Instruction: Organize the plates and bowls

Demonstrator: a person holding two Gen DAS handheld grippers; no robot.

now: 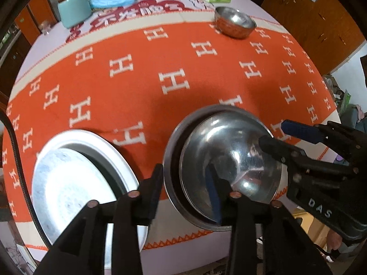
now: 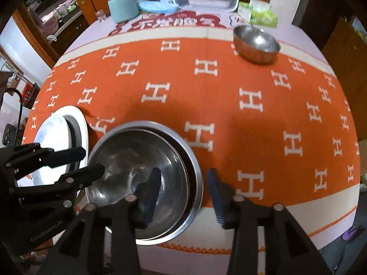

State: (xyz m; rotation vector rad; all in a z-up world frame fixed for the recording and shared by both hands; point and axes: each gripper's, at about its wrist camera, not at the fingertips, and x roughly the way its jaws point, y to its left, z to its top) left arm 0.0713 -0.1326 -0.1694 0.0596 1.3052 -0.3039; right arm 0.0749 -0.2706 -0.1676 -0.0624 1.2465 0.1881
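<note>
Steel stack: two steel bowls nested at the table's near edge, the inner bowl sitting tilted and off-centre inside the outer bowl, its rim riding high on the left.
Step in hand: judged to be seating the inner bowl flat in the stack, both grippers working its rim from opposite sides.
How to do it well: ease both sides down evenly and let go only once the rims lie level; polished steel will likely slip and ring if dropped or pinched at an angle.
Right gripper: jaws well apart, straddling the right rims of the stack; the left finger hangs inside the inner bowl, the right finger outside over the cloth. Contact with the rim cannot be made out; nothing is clamped.
Left gripper: jaws also wide apart, astride the left rims; one finger is inside the bowl, the other in the gap towards the plates, gripping nothing.
White plates: stacked just beside the bowls towards the near left edge, top plate sitting askew on the larger one.
Orange cloth: H-patterned, bare across the middle of the table.
Far bowl: a third steel bowl alone near the far right edge, upright, well apart from the stack; likely next to join it.
Far edge: a teal pot and a green tissue pack stand clear of the work.
</note>
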